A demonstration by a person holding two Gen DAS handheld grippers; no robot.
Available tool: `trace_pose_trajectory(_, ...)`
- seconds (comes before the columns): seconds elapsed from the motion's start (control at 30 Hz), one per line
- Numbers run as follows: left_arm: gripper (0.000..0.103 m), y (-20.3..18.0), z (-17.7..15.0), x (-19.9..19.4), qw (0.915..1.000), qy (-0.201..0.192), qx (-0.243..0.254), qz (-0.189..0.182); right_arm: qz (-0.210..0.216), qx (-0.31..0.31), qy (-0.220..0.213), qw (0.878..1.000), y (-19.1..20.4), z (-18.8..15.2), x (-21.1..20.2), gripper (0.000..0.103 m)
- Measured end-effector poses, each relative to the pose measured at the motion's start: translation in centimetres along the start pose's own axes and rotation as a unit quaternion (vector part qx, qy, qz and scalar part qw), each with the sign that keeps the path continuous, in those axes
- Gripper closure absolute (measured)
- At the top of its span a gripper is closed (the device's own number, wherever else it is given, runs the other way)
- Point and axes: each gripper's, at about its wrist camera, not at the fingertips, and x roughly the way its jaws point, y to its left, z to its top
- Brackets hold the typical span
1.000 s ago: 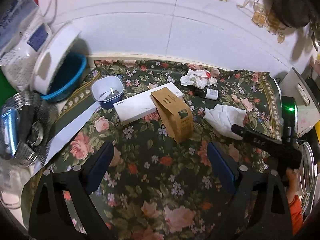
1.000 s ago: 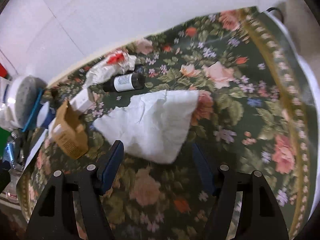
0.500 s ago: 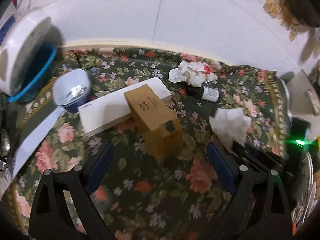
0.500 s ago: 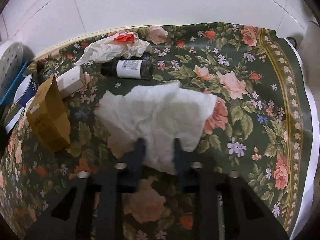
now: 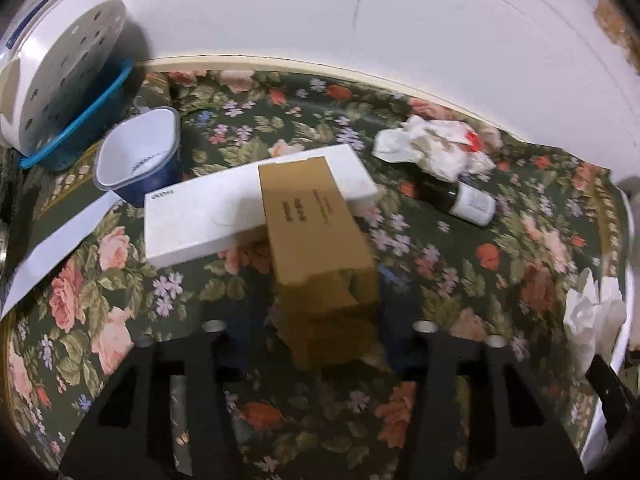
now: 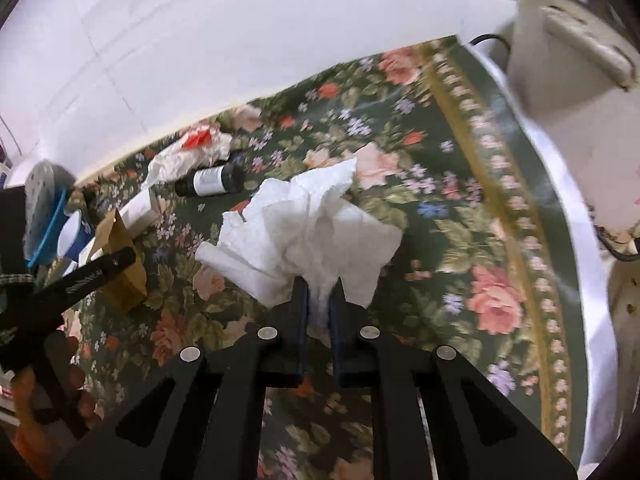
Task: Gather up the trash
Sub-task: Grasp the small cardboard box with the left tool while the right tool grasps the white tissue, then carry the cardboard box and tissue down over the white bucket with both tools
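now both pieces of trash are gripped on the floral tablecloth [image 5: 440,272].
right gripper [image 6: 319,304] is clamped on the white tissue [image 6: 304,220], left gripper [image 5: 316,320] on the brown carton [image 5: 320,240]; lifting both clear is likely called for next.

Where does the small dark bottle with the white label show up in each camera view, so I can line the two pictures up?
Left wrist view: the dark bottle lies on its side at upper right, just below the crumpled wrapper.
Right wrist view: the same bottle lies at upper left, just right of the wrapper.
Shared landmark: the brown cardboard box, centre in the left wrist view, far left in the right.
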Motion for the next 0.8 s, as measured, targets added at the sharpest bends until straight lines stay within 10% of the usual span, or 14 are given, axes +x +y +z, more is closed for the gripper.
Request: trace_pose_trajectory(0.8, 0.065, -7.5, -12.8, -24.8, 0.9857, -0.144, 0.070, -0.053, 0.091, -0.075, -0.110, 0.987, -4.5, -4.8, -17.4, 0.094)
